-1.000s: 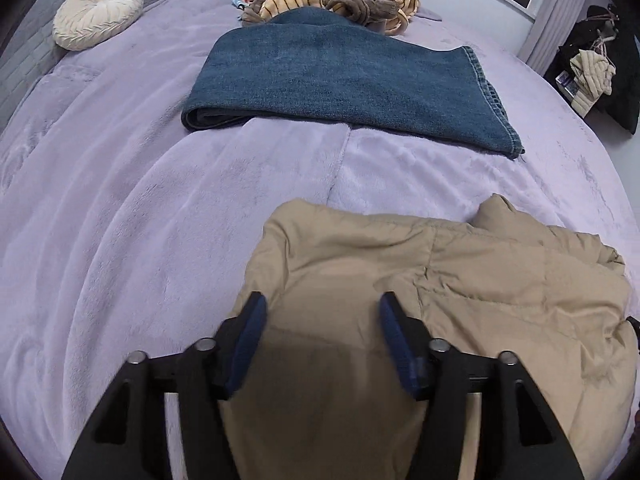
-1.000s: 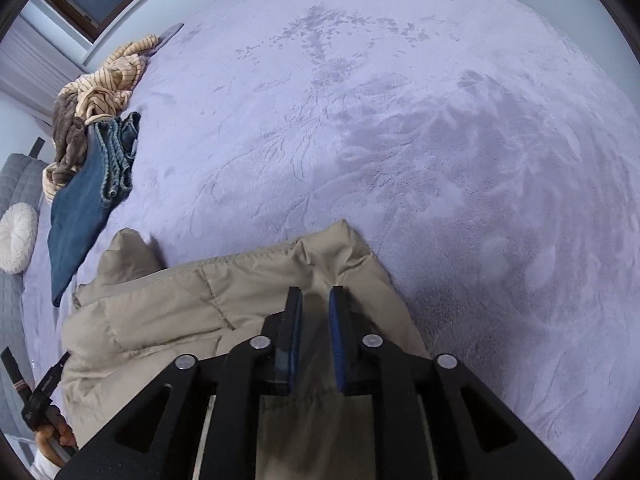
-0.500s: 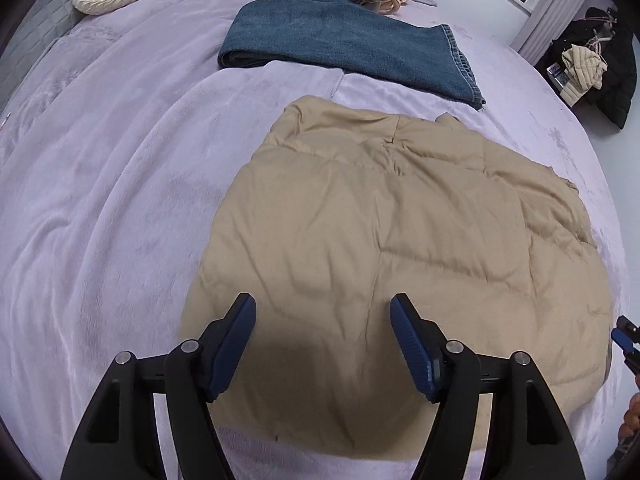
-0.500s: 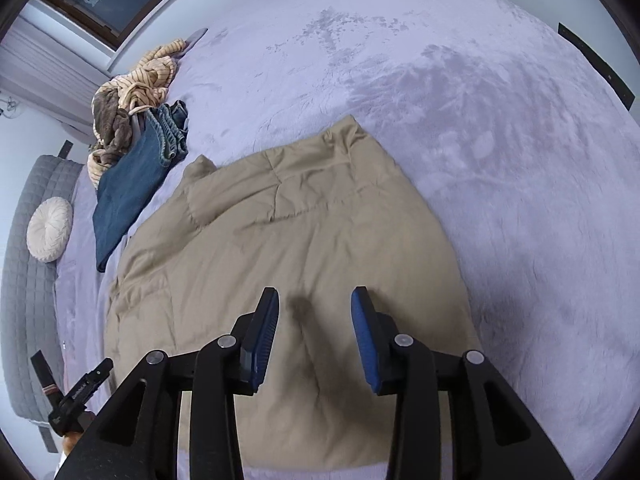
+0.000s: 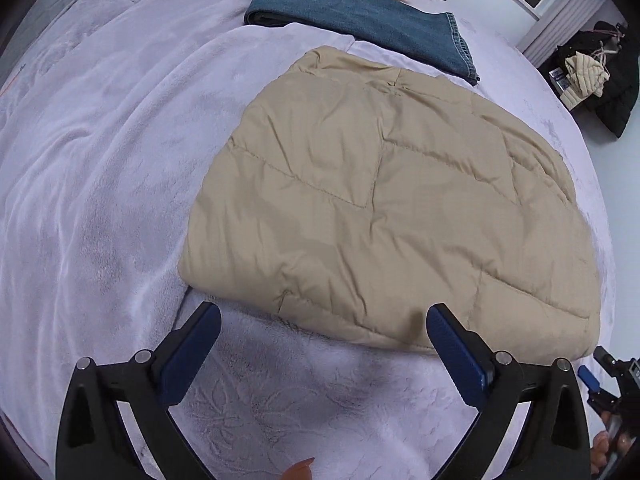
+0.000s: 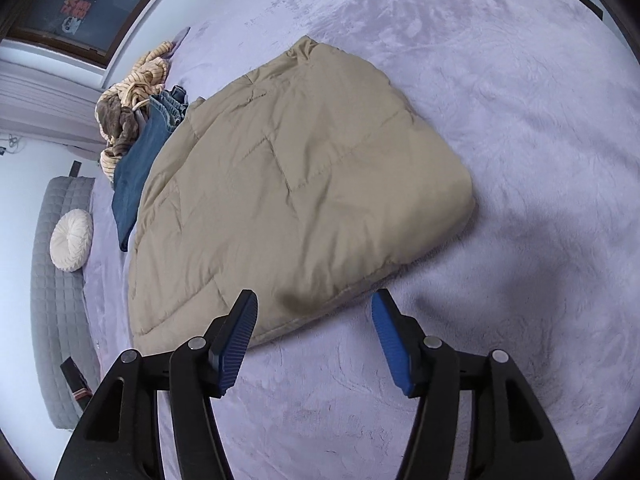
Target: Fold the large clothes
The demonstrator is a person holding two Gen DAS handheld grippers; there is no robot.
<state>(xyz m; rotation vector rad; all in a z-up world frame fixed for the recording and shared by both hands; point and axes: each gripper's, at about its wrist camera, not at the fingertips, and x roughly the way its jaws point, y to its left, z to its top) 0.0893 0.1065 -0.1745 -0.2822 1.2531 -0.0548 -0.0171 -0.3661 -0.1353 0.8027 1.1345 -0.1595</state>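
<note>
The folded tan jacket point(image 5: 384, 208) lies flat on the lilac bed point(image 5: 100, 200), its near edge just beyond both grippers. The left gripper point(image 5: 323, 344) is spread wide and holds nothing; the right gripper point(image 6: 314, 324) is likewise spread and empty. Bare blanket stretches left and right of the jacket. Folded jeans point(image 5: 360, 16) lie just beyond its far edge, with a heap of clothes point(image 6: 128, 104) behind them
</note>
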